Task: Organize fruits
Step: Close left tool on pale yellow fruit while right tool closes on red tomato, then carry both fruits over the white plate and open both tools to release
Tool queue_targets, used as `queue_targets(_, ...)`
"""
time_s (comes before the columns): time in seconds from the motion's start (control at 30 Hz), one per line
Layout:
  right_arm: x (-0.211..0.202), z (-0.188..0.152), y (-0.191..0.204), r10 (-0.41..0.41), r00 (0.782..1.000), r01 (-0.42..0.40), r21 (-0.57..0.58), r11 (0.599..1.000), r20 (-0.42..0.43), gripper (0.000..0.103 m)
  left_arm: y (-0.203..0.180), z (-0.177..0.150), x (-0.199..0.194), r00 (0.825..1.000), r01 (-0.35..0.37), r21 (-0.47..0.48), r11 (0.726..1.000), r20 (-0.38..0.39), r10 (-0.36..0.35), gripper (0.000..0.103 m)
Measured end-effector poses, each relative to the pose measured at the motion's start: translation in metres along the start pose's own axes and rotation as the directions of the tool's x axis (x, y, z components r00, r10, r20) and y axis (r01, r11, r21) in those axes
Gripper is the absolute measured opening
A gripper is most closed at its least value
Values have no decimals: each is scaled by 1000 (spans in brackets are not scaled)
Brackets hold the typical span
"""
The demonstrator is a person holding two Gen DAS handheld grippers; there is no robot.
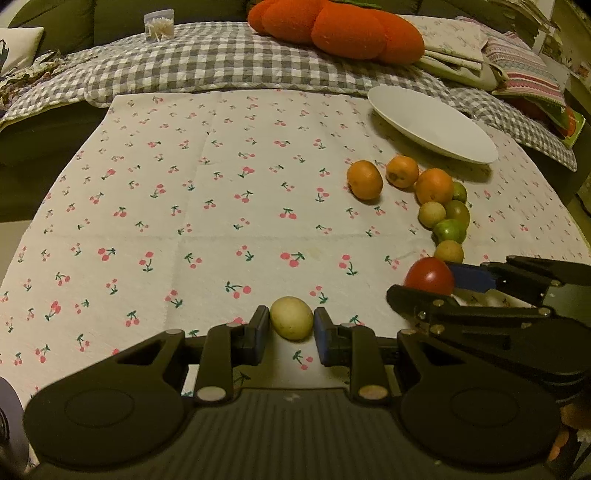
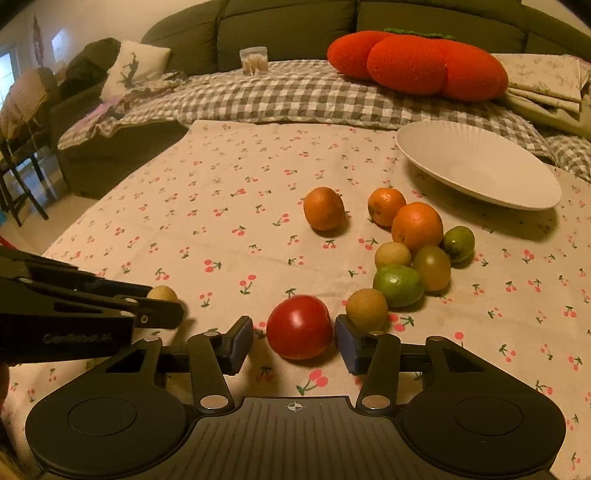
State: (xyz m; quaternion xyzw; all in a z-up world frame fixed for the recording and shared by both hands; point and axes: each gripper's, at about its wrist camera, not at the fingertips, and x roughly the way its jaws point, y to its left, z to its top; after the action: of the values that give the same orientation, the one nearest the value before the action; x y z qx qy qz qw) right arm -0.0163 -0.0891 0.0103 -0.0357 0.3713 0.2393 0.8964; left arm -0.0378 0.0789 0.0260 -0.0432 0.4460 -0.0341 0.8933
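Note:
My left gripper (image 1: 291, 328) is open with a small yellowish fruit (image 1: 291, 317) between its fingers, resting on the cherry-print cloth (image 1: 221, 206); small gaps show on both sides. My right gripper (image 2: 295, 338) is open around a red tomato (image 2: 299, 326) on the cloth, not touching it. Three oranges (image 2: 324, 208) and several small green and yellowish fruits (image 2: 398, 285) lie in a cluster beyond the tomato. A white plate (image 2: 476, 166) sits empty at the back right. The right gripper also shows in the left wrist view (image 1: 439, 286), beside the tomato (image 1: 430, 275).
A grey checked blanket (image 2: 295, 99) borders the cloth's far edge, with an orange pumpkin cushion (image 2: 417, 62) and a small clear container (image 2: 254, 61) on it. Folded linens (image 2: 546, 85) lie at the back right. A sofa (image 2: 258, 33) stands behind.

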Motion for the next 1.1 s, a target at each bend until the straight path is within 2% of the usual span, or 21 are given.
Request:
queue_targets(0.1,1,1,0,-8,1000,8,-3,1000,7,35,2,1,0,1000,-3,-5,1000,2,3,24)
queue_targets(0.33,-3,3,-2,6,1000,-6,11,1000,-4,35,2,7,-5,1000,-9,-10,1000,25,9,24)
queue_targets(0.63,-24,21,-19,25,999,-27,68,997,41,35,-8,26,-13,997,6,-15,1000,74,-5,24)
queue_targets(0.83,-39,42,-53,-22,995,8,139,990,100,35,-27,51,-9,990,40,12,999,133,-41,24)
queue_targets(0.97,-46,58,-84,-62,991,35,217,975,122,35,-48,72,0,981,37,73,997,187,-50,24)
queue_targets(1.1,-47,69,-105,-113,986,83,227,970,121,35,-69,94,12,971,48,135,990,226,-78,24)
